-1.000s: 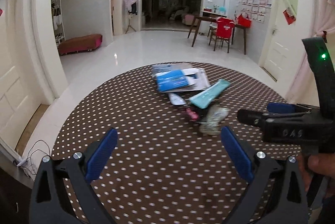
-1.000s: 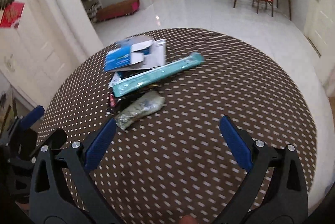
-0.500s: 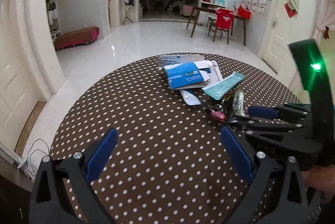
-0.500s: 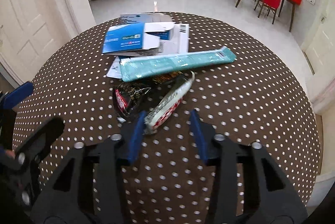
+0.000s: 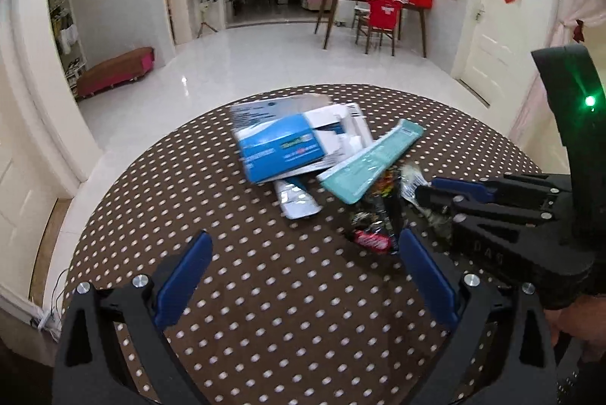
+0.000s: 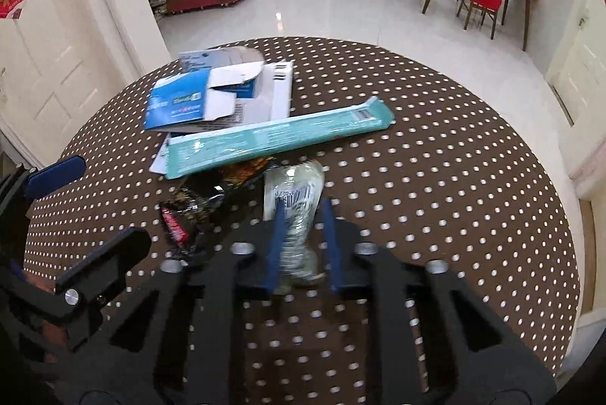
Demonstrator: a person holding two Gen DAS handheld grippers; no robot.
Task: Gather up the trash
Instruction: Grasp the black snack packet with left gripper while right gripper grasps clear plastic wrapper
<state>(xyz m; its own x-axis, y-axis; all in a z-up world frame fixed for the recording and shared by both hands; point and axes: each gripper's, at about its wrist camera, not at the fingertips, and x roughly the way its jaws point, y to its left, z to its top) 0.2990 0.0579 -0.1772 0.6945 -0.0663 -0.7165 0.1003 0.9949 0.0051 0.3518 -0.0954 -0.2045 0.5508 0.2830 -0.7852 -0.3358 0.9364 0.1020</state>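
Observation:
A pile of trash lies on the round brown dotted table [image 5: 265,295]: a flattened blue and white carton [image 5: 280,147] [image 6: 178,104], a long teal packet [image 5: 371,159] [image 6: 280,136], a dark snack wrapper with a red end [image 5: 373,236] [image 6: 178,215] and a crumpled clear plastic wrapper [image 6: 293,178]. My right gripper [image 6: 302,208] is closing, its blue pads squeezing the near end of the clear wrapper; in the left wrist view it [image 5: 422,191] reaches in from the right. My left gripper [image 5: 303,238] stands open and empty just short of the pile.
A small white packet [image 5: 295,202] pokes out under the carton. The table's far rim [image 6: 416,49] drops to a glossy white floor. Beyond stand a red bench [image 5: 117,72], a wooden table with a red chair [image 5: 382,15] and white doors.
My right gripper went from wide open to closed around the clear wrapper while moving in on the pile. My left gripper moved closer to the pile and stayed open.

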